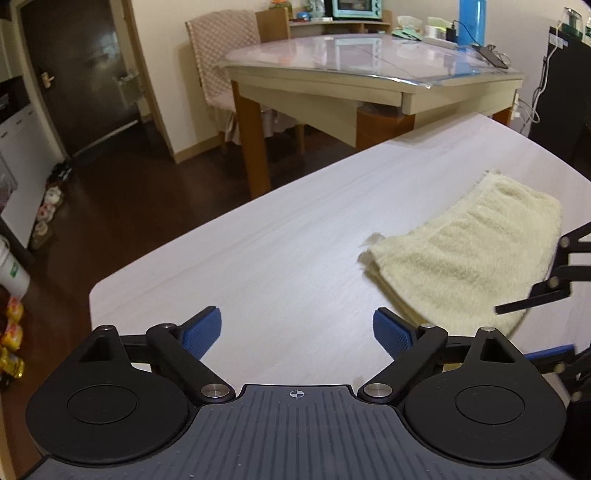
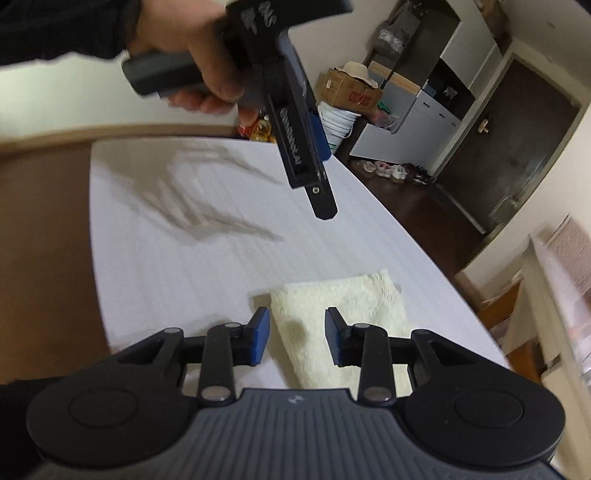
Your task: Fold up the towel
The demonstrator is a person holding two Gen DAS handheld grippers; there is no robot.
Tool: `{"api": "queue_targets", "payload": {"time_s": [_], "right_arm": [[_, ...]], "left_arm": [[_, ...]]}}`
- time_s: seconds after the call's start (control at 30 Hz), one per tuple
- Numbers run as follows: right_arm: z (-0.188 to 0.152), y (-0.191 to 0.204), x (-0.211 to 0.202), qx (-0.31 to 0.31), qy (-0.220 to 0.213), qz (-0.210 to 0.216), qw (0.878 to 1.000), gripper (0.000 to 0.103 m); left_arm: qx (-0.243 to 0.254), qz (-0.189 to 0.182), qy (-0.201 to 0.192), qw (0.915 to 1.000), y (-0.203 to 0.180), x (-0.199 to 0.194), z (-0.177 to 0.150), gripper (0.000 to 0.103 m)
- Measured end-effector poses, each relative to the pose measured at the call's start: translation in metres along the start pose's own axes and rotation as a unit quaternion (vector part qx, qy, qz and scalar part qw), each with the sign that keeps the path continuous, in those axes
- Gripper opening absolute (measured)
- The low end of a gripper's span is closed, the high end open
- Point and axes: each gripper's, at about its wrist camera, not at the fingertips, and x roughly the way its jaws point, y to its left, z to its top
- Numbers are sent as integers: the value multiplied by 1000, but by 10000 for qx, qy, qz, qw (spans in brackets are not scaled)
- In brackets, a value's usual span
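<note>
A pale yellow towel (image 1: 469, 247) lies folded on the white table (image 1: 280, 243), to the right of my left gripper (image 1: 297, 334). The left gripper is open wide and empty, held above bare tabletop. In the right wrist view the towel (image 2: 332, 299) lies just ahead of my right gripper (image 2: 297, 334), which is open with its blue pads (image 2: 260, 332) over the towel's near part, holding nothing. The left gripper's body (image 2: 295, 140), held in a hand, hangs above the table in that view. Part of the right gripper's black linkage (image 1: 554, 284) shows at the right edge of the left wrist view.
A dining table (image 1: 369, 74) with a glass top, a chair (image 1: 221, 62) and a blue bottle (image 1: 472, 20) stand beyond the white table. Dark wood floor (image 1: 140, 206) lies to the left. A doorway (image 2: 509, 147), boxes (image 2: 347, 90) and shoes (image 2: 388, 170) are in the far room.
</note>
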Motion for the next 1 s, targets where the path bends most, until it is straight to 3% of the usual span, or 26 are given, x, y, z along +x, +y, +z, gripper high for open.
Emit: {"api": "queue_targets", "payload": {"time_s": [0.3,0.4,0.5,0.6,0.7,0.73,0.93,1.0], "right_arm": [[6,32,38,-1030,298,-574,9926,29],[8,31,49,-1090,300,-630,9916,8],[9,15,45,-656,94,-409,9970,7],[6,-16,28,256,-134,181,9994,7],[-3,-49,6,1117,-352,802,9899,7],[-7,-60,-2,1361,-406,969,9851,7],[-31,-95,-41,1956,-603,1754,9630,7],[-37,-97,-49,1961,-617,1895,9601,7]], "left_arm": [[14,-147,-207,9997,7,-10,-21,94],[267,-200,-247,9991,1,-13,-25,94],[956,-315,-346,9943,-19,-18,-31,94],[1908,-335,-520,9797,-47,-23,-38,94],[2694,-418,-716,9594,-71,-26,-45,94],[3078,-432,-842,9467,-86,-26,-49,94],[3836,-788,-1167,9127,-125,-27,-54,93],[4035,-946,-1167,9026,-135,-25,-56,88]]}}
